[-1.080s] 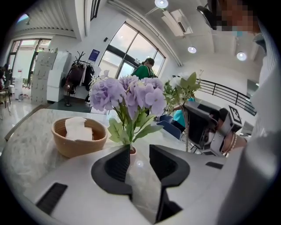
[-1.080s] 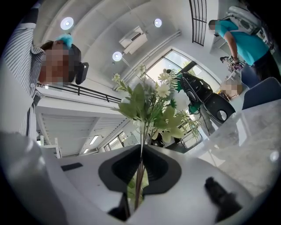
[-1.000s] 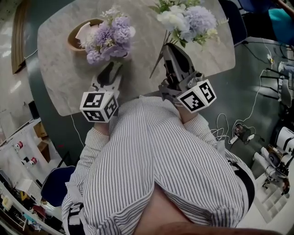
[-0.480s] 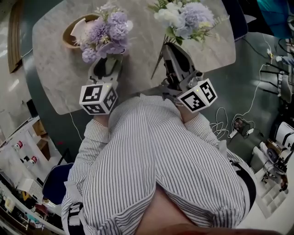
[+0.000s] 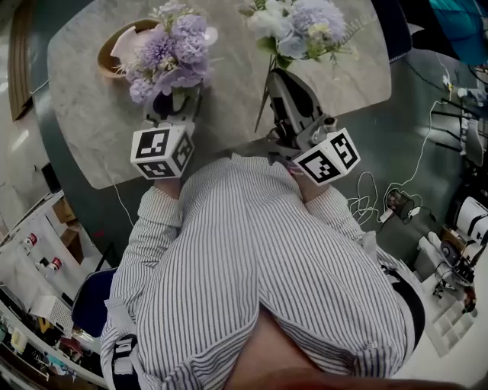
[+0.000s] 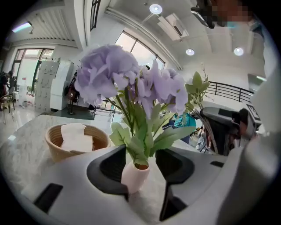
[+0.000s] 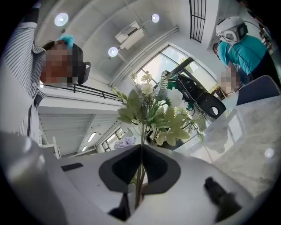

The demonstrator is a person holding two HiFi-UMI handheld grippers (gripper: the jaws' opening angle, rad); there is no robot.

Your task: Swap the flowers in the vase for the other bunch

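A bunch of purple flowers (image 5: 164, 53) stands in a small pale pink vase (image 6: 134, 178) on the marble table (image 5: 84, 122). My left gripper (image 5: 174, 99) is at the foot of it. In the left gripper view the left gripper (image 6: 139, 167) is open, with the vase standing between its wide jaws. My right gripper (image 5: 276, 76) is shut on the thin stems (image 7: 140, 176) of the other bunch (image 5: 301, 23), white and pale blue with green leaves, and its jaws are closing tighter. That bunch is held upright above the table's right part.
A woven basket (image 5: 107, 53) with white cloth in it sits at the table's far left, just behind the vase. Cables (image 5: 396, 206) lie on the floor to the right. A person in teal (image 7: 239, 48) stands beyond the table.
My left gripper has moved forward until its jaws stand around the base of the purple bunch. The right gripper has kept still with its bunch.
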